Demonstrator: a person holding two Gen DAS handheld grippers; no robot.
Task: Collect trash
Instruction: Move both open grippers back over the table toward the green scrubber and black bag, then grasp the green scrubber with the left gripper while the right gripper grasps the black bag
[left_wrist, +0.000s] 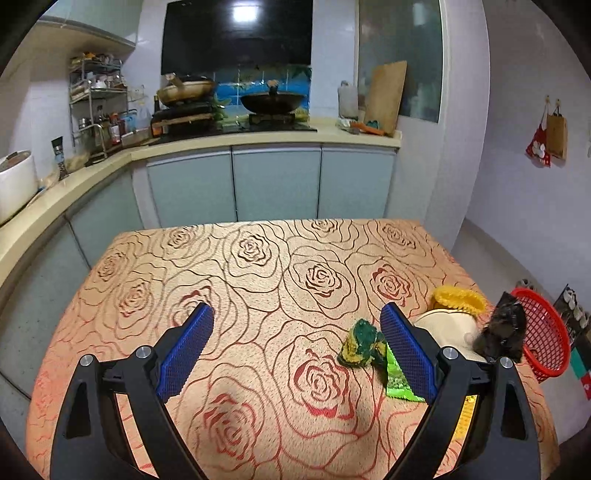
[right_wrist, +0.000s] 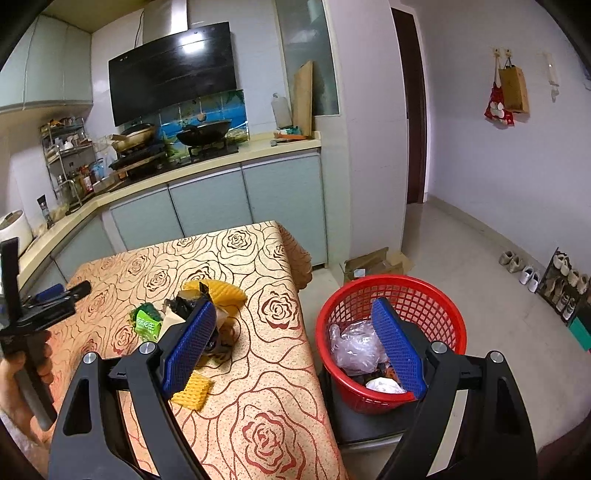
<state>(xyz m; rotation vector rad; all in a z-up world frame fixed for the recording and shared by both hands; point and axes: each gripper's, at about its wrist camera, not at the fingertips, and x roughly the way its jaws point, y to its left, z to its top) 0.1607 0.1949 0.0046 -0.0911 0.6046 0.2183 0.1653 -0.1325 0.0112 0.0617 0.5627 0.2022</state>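
- Your left gripper (left_wrist: 297, 341) hangs over the rose-patterned tablecloth (left_wrist: 258, 266), fingers spread wide with nothing between them; swing it toward the crumpled green-and-yellow wrapper (left_wrist: 364, 345) lying just inside its right pad.
- Your right gripper (right_wrist: 293, 341) is spread too and empty, straddling the table edge and the red plastic mesh basket (right_wrist: 436, 306) on the floor, which already holds clear plastic.
- A cream cup in a yellow foam sleeve (left_wrist: 458, 301) and a black crinkled bag (left_wrist: 504, 330) sit near the wrapper; approach low so you don't knock them.
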